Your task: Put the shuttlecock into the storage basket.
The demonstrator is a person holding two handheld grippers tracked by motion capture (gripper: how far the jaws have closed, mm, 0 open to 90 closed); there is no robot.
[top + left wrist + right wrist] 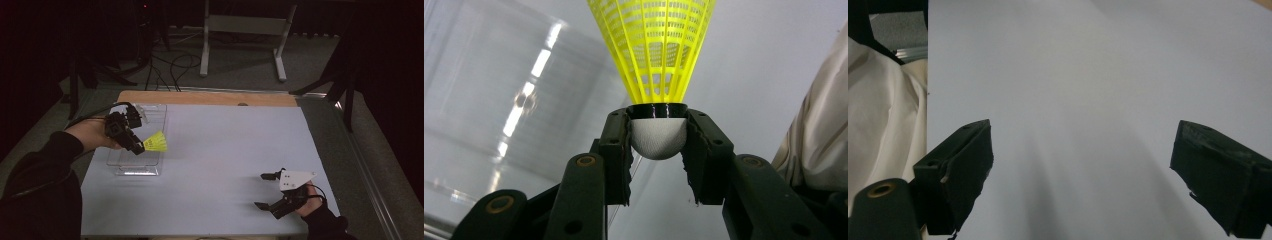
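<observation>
A yellow shuttlecock [156, 142] with a white cork base [658, 138] is held by its base in my left gripper [140, 145], which is shut on it over the right side of a clear plastic tray [150, 170]. In the left gripper view the yellow skirt [654, 47] points up and away from the jaws, and the left gripper [658, 150] clamps the cork from both sides. My right gripper [265, 190] rests low near the table's front right, open, with nothing between its jaws. The right gripper view shows the right gripper [1080, 175] wide open over bare white surface.
The tray sits on the left part of the white table sheet [225, 150]. A wooden strip [207, 97] runs along the far table edge. A metal frame [245, 40] and cables lie on the floor beyond. Pale cloth [883, 115] shows at the table's side.
</observation>
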